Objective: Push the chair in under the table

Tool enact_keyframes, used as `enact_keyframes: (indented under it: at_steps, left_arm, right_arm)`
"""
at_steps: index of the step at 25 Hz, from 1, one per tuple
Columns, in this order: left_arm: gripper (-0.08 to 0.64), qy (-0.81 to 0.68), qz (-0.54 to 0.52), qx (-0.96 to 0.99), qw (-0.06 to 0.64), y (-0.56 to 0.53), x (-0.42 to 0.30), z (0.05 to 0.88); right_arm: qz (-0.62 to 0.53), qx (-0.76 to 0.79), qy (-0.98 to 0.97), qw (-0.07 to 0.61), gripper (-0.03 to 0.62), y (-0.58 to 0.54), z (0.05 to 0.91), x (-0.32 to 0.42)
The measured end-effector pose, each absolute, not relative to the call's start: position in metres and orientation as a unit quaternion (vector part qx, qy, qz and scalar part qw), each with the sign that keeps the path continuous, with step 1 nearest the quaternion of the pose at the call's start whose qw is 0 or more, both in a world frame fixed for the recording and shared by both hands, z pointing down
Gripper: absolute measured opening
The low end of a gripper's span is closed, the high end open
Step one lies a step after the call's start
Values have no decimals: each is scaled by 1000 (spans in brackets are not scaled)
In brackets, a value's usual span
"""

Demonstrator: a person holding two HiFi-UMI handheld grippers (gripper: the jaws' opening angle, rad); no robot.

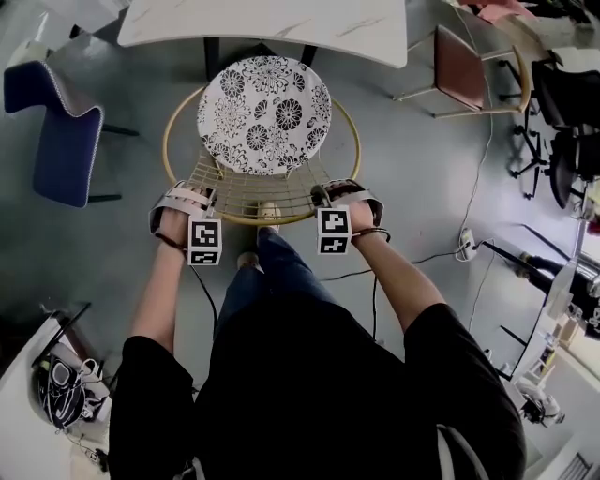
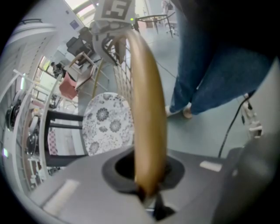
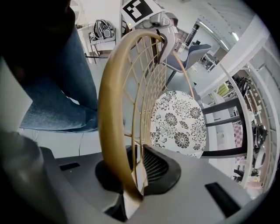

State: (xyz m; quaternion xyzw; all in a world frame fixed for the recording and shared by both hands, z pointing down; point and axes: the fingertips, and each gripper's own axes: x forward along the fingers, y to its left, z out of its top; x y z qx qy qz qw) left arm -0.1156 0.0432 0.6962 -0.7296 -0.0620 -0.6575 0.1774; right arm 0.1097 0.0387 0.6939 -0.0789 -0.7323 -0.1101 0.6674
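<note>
The chair has a round floral seat [image 1: 265, 114] and a curved gold wire back rim [image 1: 253, 217], and it faces the white marble table [image 1: 262, 23]. The seat's far edge lies just under the table edge. My left gripper [image 1: 195, 197] is shut on the left part of the rim, and my right gripper [image 1: 332, 195] is shut on the right part. In the left gripper view the gold rim [image 2: 146, 113] runs up out of the jaws [image 2: 146, 177], with the seat [image 2: 107, 122] beyond. In the right gripper view the rim [image 3: 109, 109] and wire mesh sit between the pads [image 3: 131, 170].
A blue chair [image 1: 56, 122] stands to the left and a brown chair [image 1: 459, 70] to the upper right, with black office chairs [image 1: 567, 112] beyond it. A power strip [image 1: 466, 242] and cables lie on the floor at right. The person's jeans-clad legs [image 1: 281, 272] stand right behind the chair.
</note>
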Motion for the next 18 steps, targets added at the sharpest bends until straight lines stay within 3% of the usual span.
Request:
enact_keyframes:
  at_steps: [18]
  left_arm:
    - [37,-64,-653,-733,180,16,-119,693]
  right_arm:
    - [-118,-59,-733,667,48,7,692,106]
